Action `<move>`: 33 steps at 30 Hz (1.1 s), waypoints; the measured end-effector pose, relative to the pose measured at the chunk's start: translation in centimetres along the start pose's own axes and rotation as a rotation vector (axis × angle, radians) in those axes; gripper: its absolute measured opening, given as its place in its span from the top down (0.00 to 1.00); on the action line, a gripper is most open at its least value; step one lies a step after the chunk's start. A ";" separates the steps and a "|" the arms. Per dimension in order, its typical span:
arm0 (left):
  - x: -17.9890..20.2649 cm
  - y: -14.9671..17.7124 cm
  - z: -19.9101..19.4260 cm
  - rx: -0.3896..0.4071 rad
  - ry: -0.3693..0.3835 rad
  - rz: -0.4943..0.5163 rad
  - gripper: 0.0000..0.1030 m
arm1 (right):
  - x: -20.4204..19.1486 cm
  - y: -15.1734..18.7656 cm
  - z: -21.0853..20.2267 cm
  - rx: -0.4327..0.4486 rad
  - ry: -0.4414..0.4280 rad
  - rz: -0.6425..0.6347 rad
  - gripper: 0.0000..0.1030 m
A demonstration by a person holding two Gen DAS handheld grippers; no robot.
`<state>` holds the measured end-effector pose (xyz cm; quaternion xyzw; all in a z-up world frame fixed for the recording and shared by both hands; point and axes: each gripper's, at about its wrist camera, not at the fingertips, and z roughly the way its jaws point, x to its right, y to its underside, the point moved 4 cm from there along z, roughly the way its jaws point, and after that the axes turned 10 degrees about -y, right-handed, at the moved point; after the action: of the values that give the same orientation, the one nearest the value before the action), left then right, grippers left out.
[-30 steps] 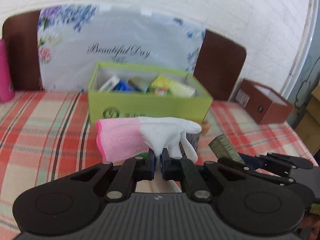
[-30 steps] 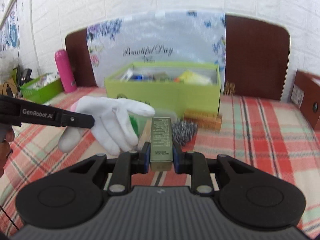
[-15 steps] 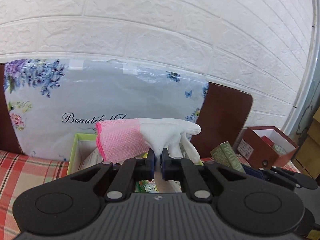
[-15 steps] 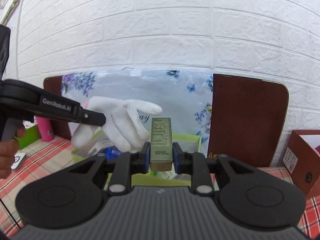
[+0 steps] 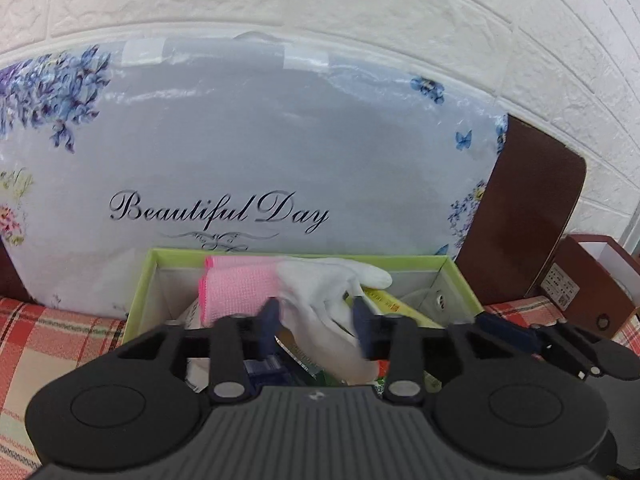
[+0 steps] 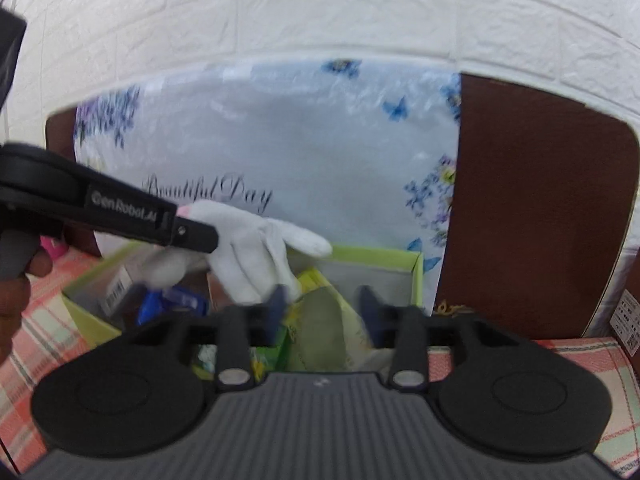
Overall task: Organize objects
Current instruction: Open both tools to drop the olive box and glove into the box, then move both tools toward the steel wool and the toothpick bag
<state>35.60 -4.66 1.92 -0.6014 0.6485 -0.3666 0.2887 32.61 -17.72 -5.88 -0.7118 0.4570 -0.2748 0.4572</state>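
White glove (image 5: 320,300) between opening hand-held gripper (image 5: 316,316)

left gripper (image 5: 316,328) opening, right gripper (image 6: 322,314) opening

The floral panel (image 5: 256,148) reads "Beautiful Day"; the left tongs' (image 6: 120,216) arm reads "GenRobot.AI".

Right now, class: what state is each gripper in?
Left gripper: jaws opening, glove between them, over the green box.
Right gripper: jaws opening, blurred green pack between.
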 end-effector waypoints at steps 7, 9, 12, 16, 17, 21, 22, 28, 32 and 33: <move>-1.6 1.5 -3.2 0.028 -0.001 -0.067 0.25 | -0.1 1.2 -2.6 0.038 0.030 0.006 0.21; -1.7 1.7 -4.4 0.026 0.001 -0.078 0.25 | -0.2 1.0 -4.1 0.056 0.030 0.024 0.19; -2.0 2.6 -6.6 0.030 -0.005 -0.102 0.24 | -0.6 0.7 -6.7 0.096 0.032 0.044 0.14; -2.3 5.3 -9.5 0.017 -0.017 -0.113 0.21 | -1.4 1.7 -9.7 0.098 0.017 0.088 0.14; -2.4 6.2 -10.2 0.014 -0.024 -0.113 0.21 | -1.6 2.4 -10.2 0.087 0.012 0.104 0.14; -3.1 10.0 -12.3 -0.027 -0.031 -0.144 0.21 | -2.9 5.9 -10.5 -0.005 -0.020 0.150 0.24; -3.2 10.9 -12.5 -0.043 -0.037 -0.150 0.21 | -3.2 6.8 -10.3 -0.032 -0.021 0.155 0.26; -4.5 14.5 -13.3 -0.114 -0.068 -0.157 0.21 | -4.9 9.4 -7.2 -0.113 -0.051 0.167 0.37; -4.4 14.5 -13.7 -0.105 -0.050 -0.167 0.21 | -4.7 10.1 -6.4 -0.155 -0.051 0.188 0.57; -4.0 14.4 -13.7 -0.100 -0.042 -0.154 0.21 | -4.6 10.1 -6.9 -0.151 -0.056 0.188 0.62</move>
<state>16.68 1.22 -2.42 -0.6708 0.6115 -0.3421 0.2429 21.04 -18.02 -11.90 -0.7054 0.5283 -0.1756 0.4387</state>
